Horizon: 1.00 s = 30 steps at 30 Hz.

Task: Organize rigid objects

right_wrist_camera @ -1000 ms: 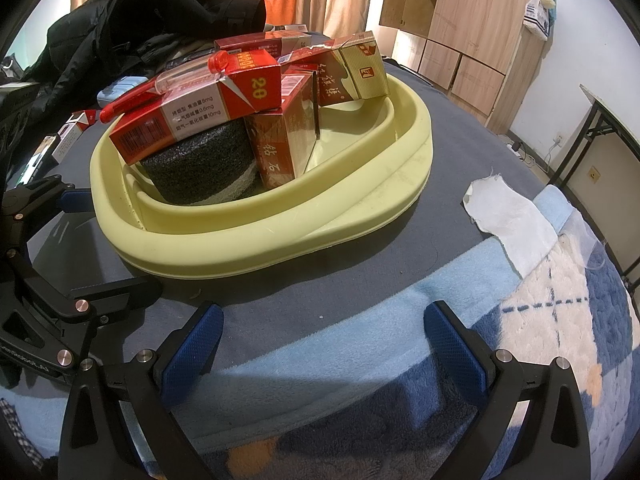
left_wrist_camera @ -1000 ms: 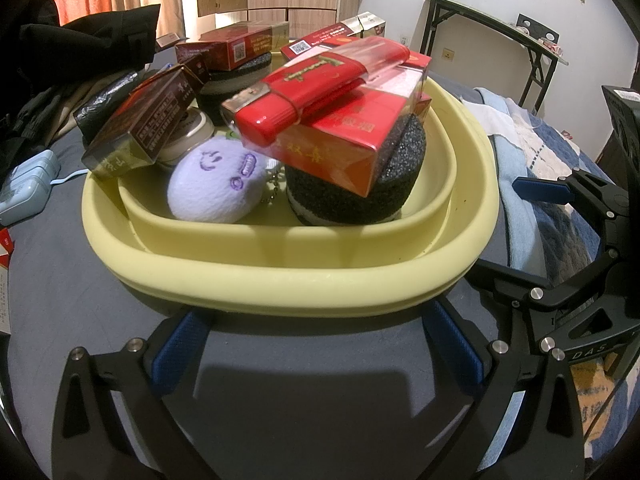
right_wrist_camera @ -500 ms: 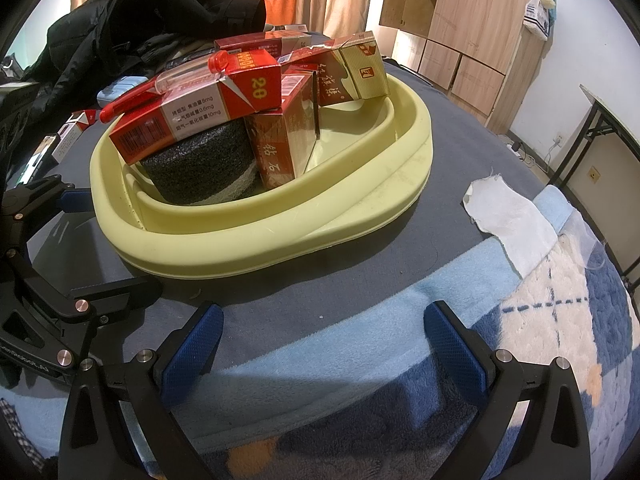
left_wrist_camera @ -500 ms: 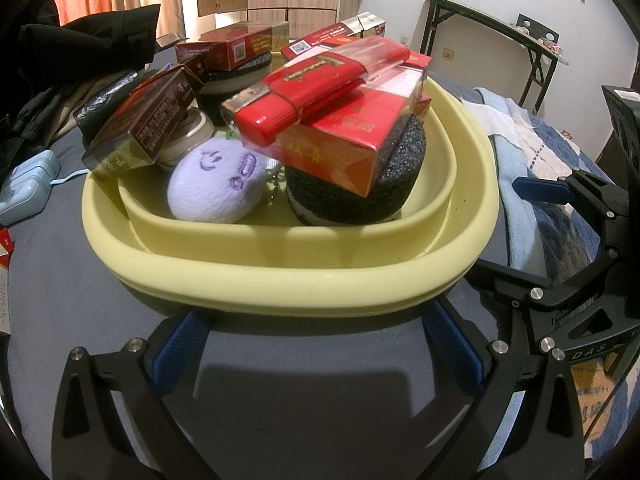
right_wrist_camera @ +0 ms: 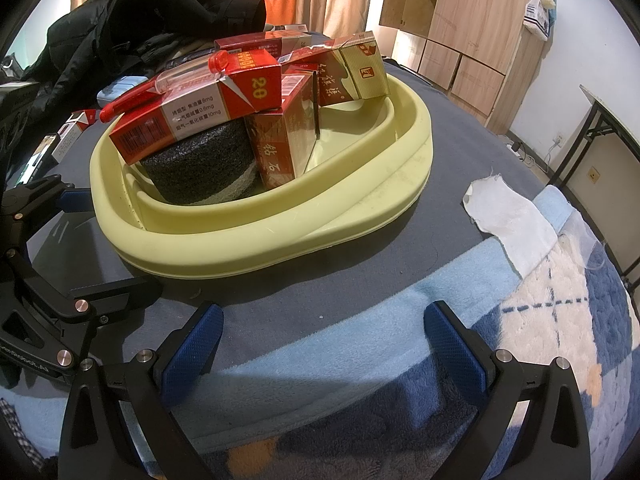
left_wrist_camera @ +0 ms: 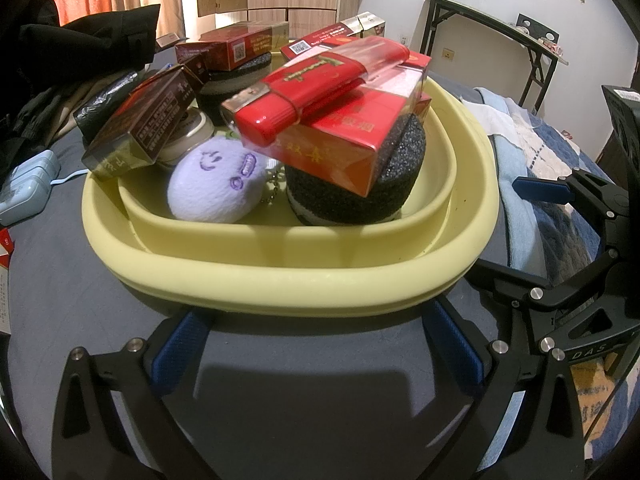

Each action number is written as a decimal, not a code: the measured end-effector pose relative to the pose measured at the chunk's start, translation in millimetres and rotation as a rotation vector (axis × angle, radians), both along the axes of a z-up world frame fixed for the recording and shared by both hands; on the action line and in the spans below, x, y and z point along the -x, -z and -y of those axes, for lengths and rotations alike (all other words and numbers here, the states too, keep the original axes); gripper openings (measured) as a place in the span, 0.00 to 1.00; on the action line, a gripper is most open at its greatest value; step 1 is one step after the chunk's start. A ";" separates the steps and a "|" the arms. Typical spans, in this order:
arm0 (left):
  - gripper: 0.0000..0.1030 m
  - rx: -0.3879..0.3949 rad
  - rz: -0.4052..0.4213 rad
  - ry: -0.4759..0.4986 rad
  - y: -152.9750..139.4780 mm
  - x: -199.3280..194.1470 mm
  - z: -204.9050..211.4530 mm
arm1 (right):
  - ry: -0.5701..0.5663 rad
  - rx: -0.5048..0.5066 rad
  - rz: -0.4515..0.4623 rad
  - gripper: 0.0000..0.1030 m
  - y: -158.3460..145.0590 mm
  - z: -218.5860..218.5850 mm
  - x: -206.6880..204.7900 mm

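A pale yellow basin [left_wrist_camera: 288,284] [right_wrist_camera: 280,240] sits on the grey bed cover, filled with objects. In it are a black foam block [left_wrist_camera: 360,196] [right_wrist_camera: 200,172], red cigarette boxes [left_wrist_camera: 340,148] [right_wrist_camera: 192,116], a red lighter [left_wrist_camera: 304,88] on top, a brown box [left_wrist_camera: 140,120], and a lilac plush face [left_wrist_camera: 216,184]. My left gripper [left_wrist_camera: 316,348] is open and empty just in front of the basin. My right gripper [right_wrist_camera: 320,344] is open and empty, a little short of the basin.
A white cloth [right_wrist_camera: 508,216] lies right of the basin on a blue patterned blanket [right_wrist_camera: 560,320]. Black clothes [right_wrist_camera: 140,20] pile behind. A pale blue device [left_wrist_camera: 24,184] and loose boxes [right_wrist_camera: 76,120] lie left. The other gripper shows at each view's edge [left_wrist_camera: 580,280].
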<state>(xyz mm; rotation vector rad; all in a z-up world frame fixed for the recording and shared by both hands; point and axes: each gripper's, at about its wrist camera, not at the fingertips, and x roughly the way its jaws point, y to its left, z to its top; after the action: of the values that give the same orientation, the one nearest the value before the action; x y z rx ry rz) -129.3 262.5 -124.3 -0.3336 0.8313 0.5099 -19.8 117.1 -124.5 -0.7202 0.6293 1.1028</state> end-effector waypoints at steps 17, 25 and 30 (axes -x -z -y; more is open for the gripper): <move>1.00 0.000 0.000 0.000 1.1 -0.3 -0.3 | 0.000 0.000 0.000 1.00 -0.2 0.2 0.1; 1.00 0.000 0.000 0.000 0.3 -0.1 0.1 | 0.000 0.000 0.000 1.00 0.0 0.0 0.0; 1.00 -0.001 0.000 0.000 0.7 0.0 0.5 | 0.000 0.000 0.000 1.00 0.1 0.1 -0.4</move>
<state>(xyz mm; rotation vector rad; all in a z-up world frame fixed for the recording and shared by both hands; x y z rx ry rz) -129.3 262.0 -125.1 -0.3329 0.8311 0.5104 -19.3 117.1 -124.6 -0.7206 0.6293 1.1031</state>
